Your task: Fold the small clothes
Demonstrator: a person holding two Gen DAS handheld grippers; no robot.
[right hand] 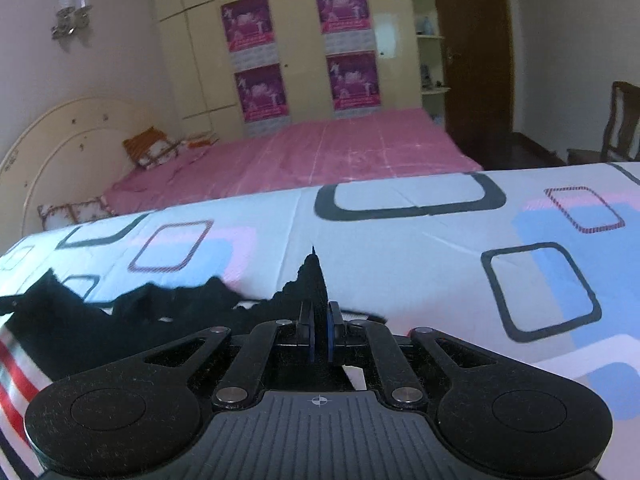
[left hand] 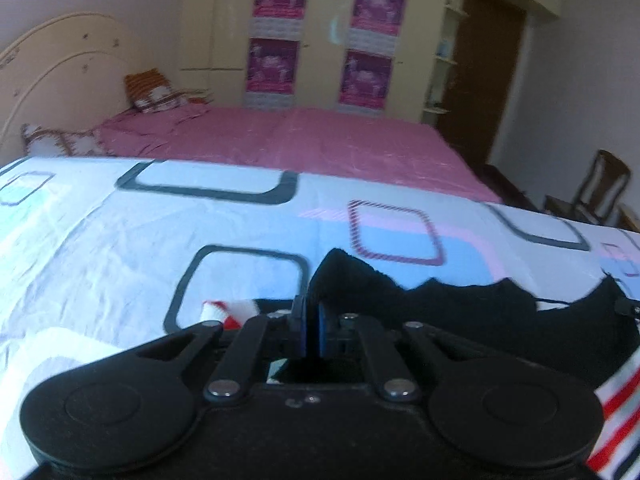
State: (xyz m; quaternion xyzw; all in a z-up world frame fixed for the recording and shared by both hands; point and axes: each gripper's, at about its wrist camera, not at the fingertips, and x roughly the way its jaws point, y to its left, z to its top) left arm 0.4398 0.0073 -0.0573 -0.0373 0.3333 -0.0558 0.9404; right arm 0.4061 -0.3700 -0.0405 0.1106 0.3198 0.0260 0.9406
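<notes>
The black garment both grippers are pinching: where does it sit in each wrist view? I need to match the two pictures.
Left wrist: black garment runs from the shut left gripper at lower centre out to the right edge.
Right wrist: black garment runs from the shut right gripper at lower centre out to the left edge.
Shared landmark: the pink bed beyond the patterned sheet.

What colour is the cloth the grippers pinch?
Black garment, clearest in the right wrist view.

Pink bed (left hand: 312,140), cream wardrobe (right hand: 296,40), wooden chair (left hand: 600,188)
</notes>
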